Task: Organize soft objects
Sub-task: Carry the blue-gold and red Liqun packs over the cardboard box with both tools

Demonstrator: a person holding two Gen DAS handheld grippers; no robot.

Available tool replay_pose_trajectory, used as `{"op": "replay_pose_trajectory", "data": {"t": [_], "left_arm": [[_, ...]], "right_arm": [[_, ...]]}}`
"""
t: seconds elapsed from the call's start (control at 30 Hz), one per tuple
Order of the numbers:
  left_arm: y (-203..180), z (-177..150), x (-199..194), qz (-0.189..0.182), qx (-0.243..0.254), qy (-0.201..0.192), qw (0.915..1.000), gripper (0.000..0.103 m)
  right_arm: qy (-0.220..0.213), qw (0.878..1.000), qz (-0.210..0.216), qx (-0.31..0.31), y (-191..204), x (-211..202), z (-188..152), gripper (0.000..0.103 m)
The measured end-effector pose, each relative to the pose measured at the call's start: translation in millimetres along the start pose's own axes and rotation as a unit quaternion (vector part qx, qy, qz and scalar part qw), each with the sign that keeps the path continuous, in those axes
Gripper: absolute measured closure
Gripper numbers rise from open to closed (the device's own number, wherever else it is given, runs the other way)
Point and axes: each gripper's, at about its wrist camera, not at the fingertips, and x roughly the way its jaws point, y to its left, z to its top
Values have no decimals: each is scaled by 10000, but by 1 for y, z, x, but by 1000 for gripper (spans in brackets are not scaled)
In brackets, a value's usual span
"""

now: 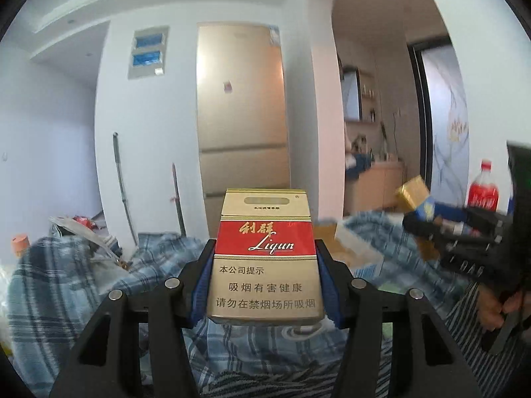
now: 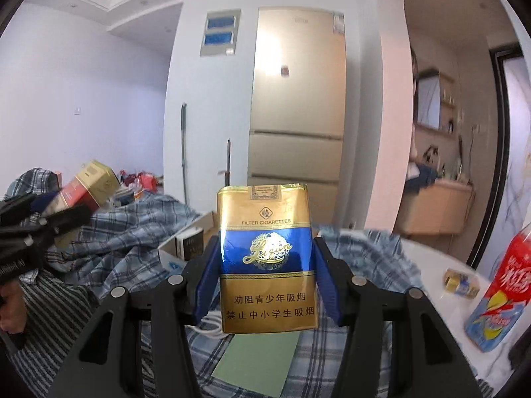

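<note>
So, my left gripper has its blue pads pinched on the sides of a red-and-gold Liqun cigarette pack, upright, held up above the blue plaid blanket. My right gripper is about half closed around a soft gold-and-blue cigarette pack, also upright in the air. A red soda bottle stands on the white table to the right.

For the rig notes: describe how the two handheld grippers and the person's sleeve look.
Both are alike. The left gripper and the right gripper each have matte black angular frames, round silver pins at the joints and ribbed blue pads inside the fingers. White lettering on the body is too blurred to read. No cables show on them. The sleeve is striped grey and dark.
</note>
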Motion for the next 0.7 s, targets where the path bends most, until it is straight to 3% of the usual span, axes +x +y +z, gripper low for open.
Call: {"op": "replay_pose_trajectory", "data": {"t": [0.23, 0.43, 0.5, 0.7], "left_arm": [[-13, 17, -26, 111, 135, -511, 9985, 45], [-20, 44, -30, -4, 68, -566, 9984, 45], [-19, 54, -28, -184, -144, -537, 9983, 45], [-34, 100, -19, -4, -100, -1023, 9947, 45]], "right_arm": [[-418, 9986, -311, 21, -2, -16, 12, 50], [-396, 9978, -382, 374, -20, -17, 39, 50], [-629, 9960, -504, 377, -22, -21, 51, 50], [-1254, 9903, -456, 397, -19, -29, 99, 50]]}}
